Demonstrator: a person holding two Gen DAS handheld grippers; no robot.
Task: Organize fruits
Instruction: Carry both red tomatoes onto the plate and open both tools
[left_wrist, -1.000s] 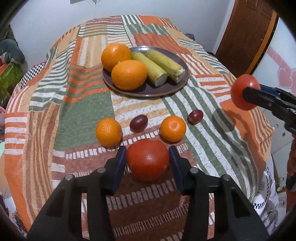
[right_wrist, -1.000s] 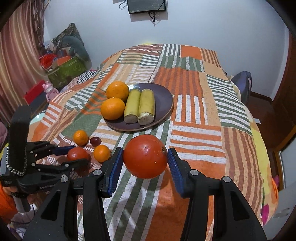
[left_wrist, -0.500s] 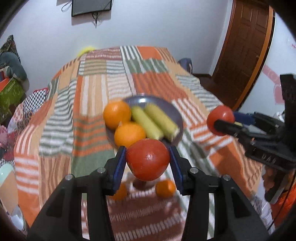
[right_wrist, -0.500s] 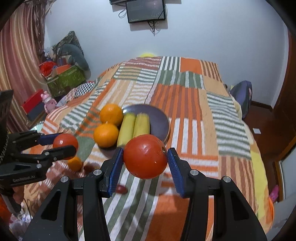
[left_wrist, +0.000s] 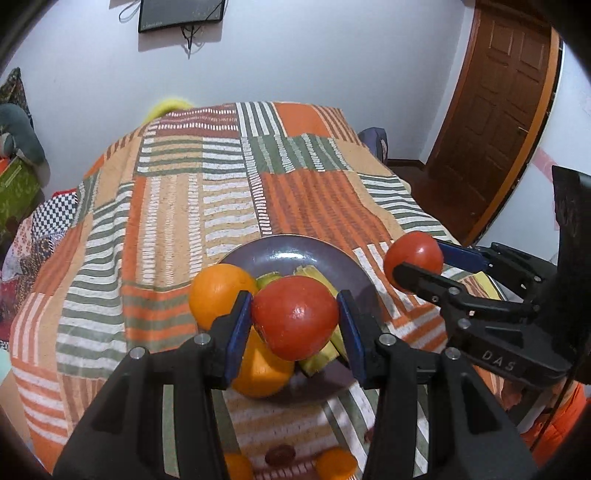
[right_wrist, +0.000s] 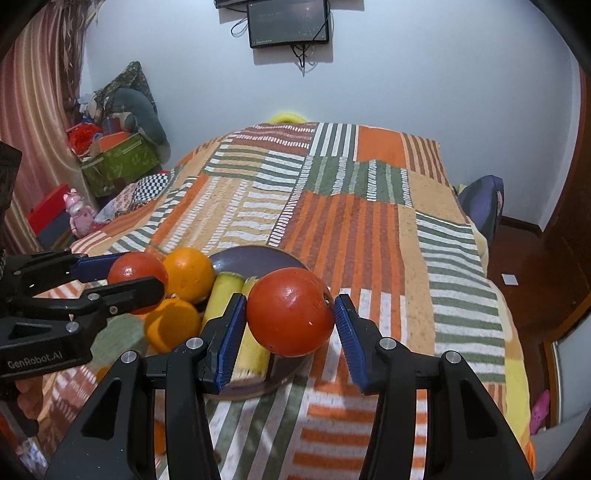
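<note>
My left gripper (left_wrist: 294, 319) is shut on a red tomato (left_wrist: 295, 317) and holds it above the near side of the dark plate (left_wrist: 295, 251). My right gripper (right_wrist: 290, 314) is shut on a second red tomato (right_wrist: 290, 312) above the plate's (right_wrist: 258, 256) right rim. The plate holds two oranges (left_wrist: 221, 290) (right_wrist: 188, 273) and two yellow-green corn pieces (right_wrist: 225, 295). Each gripper shows in the other view: the right one (left_wrist: 413, 260) at right, the left one (right_wrist: 136, 280) at left.
Two small oranges (left_wrist: 336, 461) and a dark plum (left_wrist: 280, 454) lie on the striped bedspread (left_wrist: 184, 206) below the left gripper. A wooden door (left_wrist: 498, 110) stands at the right. Boxes and toys (right_wrist: 118, 155) crowd the floor at the left.
Both grippers have risen and moved forward with their tomatoes, from near the loose small fruits to above the plate. The tomatoes stay gripped.
</note>
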